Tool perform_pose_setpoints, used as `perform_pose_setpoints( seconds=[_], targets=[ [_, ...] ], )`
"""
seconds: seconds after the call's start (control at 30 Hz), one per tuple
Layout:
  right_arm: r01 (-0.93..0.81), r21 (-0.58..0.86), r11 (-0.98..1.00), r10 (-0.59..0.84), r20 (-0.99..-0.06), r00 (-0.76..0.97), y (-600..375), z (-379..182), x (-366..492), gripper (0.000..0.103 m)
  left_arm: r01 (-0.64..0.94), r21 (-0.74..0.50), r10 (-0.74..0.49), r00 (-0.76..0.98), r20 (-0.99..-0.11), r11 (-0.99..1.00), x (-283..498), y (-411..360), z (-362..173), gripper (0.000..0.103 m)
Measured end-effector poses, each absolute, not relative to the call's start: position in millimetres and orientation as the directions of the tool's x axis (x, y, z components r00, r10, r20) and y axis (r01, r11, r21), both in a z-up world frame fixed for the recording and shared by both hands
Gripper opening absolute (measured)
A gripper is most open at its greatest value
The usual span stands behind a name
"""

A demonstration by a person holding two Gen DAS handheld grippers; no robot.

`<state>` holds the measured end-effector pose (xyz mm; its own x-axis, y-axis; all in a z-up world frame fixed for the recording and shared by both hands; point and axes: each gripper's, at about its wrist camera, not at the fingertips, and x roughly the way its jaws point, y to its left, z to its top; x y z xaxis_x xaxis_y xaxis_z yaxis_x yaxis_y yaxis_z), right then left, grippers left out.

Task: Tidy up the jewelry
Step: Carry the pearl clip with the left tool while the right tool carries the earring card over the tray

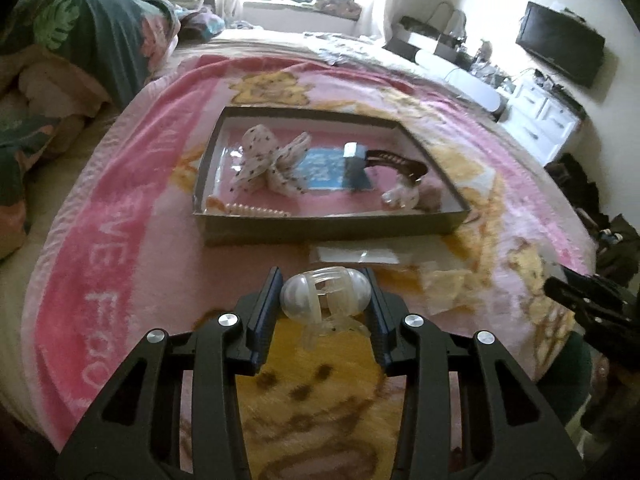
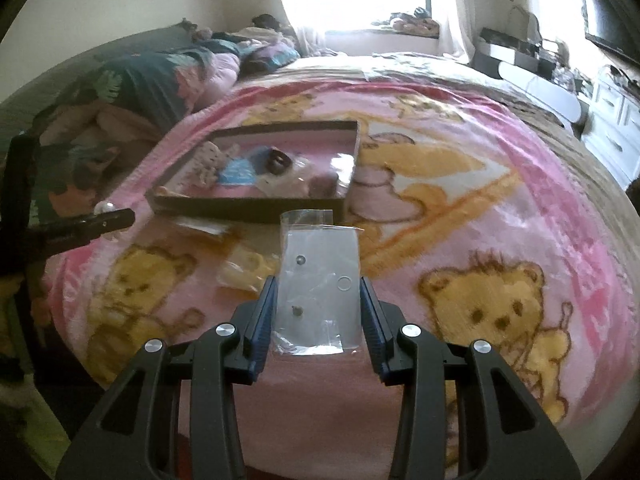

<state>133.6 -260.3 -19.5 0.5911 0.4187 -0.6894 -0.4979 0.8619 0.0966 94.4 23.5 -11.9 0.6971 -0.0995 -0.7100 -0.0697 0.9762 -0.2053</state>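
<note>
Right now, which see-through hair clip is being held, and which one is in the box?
The clear claw clip squeezed between the left gripper fingers is held above the blanket. The other clear clip lies inside the box, near its right corner.

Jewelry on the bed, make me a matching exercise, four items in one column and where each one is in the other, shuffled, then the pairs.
1. clear hair claw
2. earring card in its plastic bag
3. pearl strand
4. dotted scarf

A. front edge of the tray
B. in the left gripper
C. middle of the tray, left part
D. in the right gripper

Pairs: 1-B, 2-D, 3-A, 4-C
</note>
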Motion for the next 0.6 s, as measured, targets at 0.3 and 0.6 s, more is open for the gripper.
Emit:
perform_pose_setpoints(
  seconds=[0.3, 0.6],
  targets=[
    [-0.558, 0.091, 0.825, 0.473, -0.653, 0.592, -234, 2, 129, 0.039, -0.074, -0.218, -0.095, 0.733, -0.674, 0.973, 87, 27, 6, 0.031],
    [-0.610, 0.070, 0.790, 0.516, -0.613, 0.598, -202, 24, 142, 0.039, -0.119, -0.209, -0.050, 0.752, -0.658, 0.971, 94, 47, 17, 0.031]
  ],
)
